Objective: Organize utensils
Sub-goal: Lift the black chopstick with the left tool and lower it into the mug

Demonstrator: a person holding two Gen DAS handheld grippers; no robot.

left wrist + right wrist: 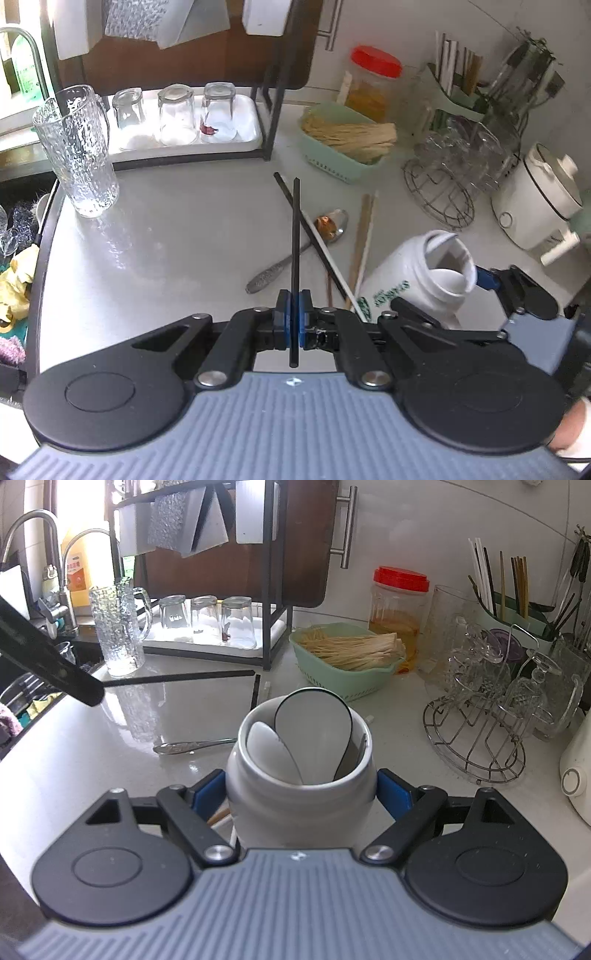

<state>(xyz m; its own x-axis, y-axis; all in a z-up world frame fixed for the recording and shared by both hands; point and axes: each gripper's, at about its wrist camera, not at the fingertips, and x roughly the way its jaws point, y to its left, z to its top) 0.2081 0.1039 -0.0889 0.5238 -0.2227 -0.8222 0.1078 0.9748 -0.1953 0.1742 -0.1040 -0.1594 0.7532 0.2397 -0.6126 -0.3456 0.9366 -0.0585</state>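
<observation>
My left gripper point(294, 314) is shut on a black chopstick point(295, 240), which stands up between the blue pads above the counter. In the right wrist view its black fingers point(74, 685) come in from the left with that chopstick point(177, 678) sticking out to the right. Below it on the counter lie a black-and-white chopstick point(317, 240), a metal spoon point(330, 223) and a pair of wooden chopsticks point(362, 240). My right gripper point(301, 794) is shut on a white jar point(299, 812) that holds white ceramic spoons point(314, 734).
A textured glass mug point(77, 151) stands at the counter's left, by the sink edge point(48, 229). Behind are a tray of upturned glasses point(243, 142), a green basket point(340, 168), a red-lidded jar point(373, 85), a wire glass rack point(439, 188), a chopstick holder point(517, 620) and a white cooker point(535, 203).
</observation>
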